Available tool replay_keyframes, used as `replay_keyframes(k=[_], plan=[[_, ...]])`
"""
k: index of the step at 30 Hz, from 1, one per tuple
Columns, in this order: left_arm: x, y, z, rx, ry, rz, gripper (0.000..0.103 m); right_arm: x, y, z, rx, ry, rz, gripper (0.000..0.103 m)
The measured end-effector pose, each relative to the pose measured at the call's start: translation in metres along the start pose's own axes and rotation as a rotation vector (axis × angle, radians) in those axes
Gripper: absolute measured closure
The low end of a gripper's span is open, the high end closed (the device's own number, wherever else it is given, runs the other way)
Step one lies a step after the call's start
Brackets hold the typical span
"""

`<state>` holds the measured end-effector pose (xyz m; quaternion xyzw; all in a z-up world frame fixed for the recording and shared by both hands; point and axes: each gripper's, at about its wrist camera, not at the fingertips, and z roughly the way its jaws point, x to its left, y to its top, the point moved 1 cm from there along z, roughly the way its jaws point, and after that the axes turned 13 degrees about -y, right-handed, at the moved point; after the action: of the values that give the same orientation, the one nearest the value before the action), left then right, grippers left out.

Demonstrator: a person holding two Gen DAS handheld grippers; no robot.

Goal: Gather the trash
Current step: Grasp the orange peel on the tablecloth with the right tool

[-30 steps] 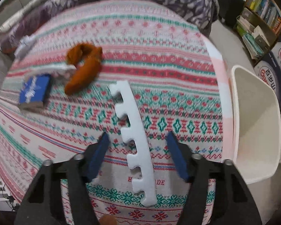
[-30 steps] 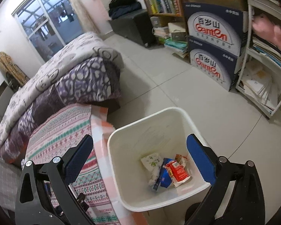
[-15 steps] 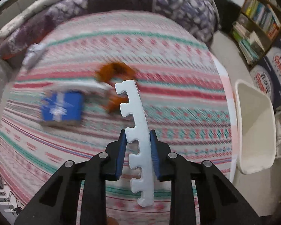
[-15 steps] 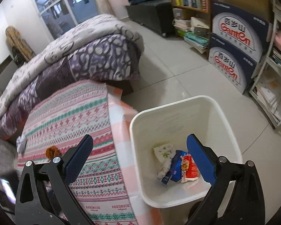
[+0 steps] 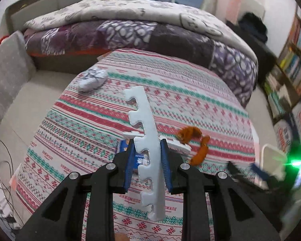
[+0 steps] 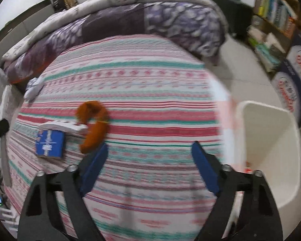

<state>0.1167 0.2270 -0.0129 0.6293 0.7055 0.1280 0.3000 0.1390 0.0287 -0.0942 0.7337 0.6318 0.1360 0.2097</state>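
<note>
**Foam strip pinched, bin run next**

The left gripper [image 5: 146,161] is pressed together on a white notched foam strip [image 5: 145,140], its blue pads clamped on the strip's lower middle so that the long piece stands nearly upright, clear of the patterned bedspread [image 5: 190,100]. The right gripper [image 6: 150,166] is spread wide with nothing between its pads, hovering over the near part of the bedspread.

Beyond the left gripper, more trash lies on the cover: a blue packet [image 6: 49,144] and a second white foam piece [image 6: 64,126] touching it, toward the left edge; an orange peel [image 6: 94,126] just beside them, one end resting on the foam; and a crumpled paper wad [image 5: 92,79] near the far left corner, close to the folded purple quilt [image 5: 150,34]. The white bin [image 6: 271,140] stands on the floor just off the bedspread's right edge.

The step in hand looks like the carry: one piece is secured and must go to the bin. The next move calls for swinging the left gripper rightward past the edge of the bed, over the bin's mouth, and tilting the long strip so it drops inside rather than bridging the rim. The free right gripper seems well placed to reach for the peel.
</note>
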Motion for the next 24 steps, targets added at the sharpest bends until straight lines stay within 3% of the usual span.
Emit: replay_keyframes(k=[6, 11, 13, 15, 16, 18, 24], plan=[[0.012, 0.01, -0.016, -0.046, -0.001, -0.017, 0.077, 0.033, 0.01, 0.026, 0.043, 0.013, 0.093, 0.038], [0.014, 0.013, -0.02, -0.069, 0.039, 0.016, 0.077, 0.052, 0.01, 0.036, 0.035, -0.009, 0.067, 0.041], [0.017, 0.014, -0.019, -0.064, 0.035, 0.008, 0.077, 0.062, 0.009, 0.035, 0.016, -0.012, 0.032, 0.049], [0.022, 0.014, -0.017, -0.058, 0.037, -0.005, 0.077, 0.072, 0.009, 0.033, -0.002, -0.004, -0.015, 0.075], [0.024, 0.014, -0.016, -0.056, 0.038, -0.01, 0.077, 0.076, 0.008, 0.032, -0.008, -0.005, -0.034, 0.08], [0.029, 0.014, -0.014, -0.049, 0.042, -0.025, 0.077, 0.081, 0.006, 0.028, -0.015, -0.014, -0.06, 0.081], [0.04, 0.012, -0.008, -0.029, 0.028, -0.08, 0.077, 0.063, 0.01, 0.011, -0.011, 0.089, -0.007, 0.083]])
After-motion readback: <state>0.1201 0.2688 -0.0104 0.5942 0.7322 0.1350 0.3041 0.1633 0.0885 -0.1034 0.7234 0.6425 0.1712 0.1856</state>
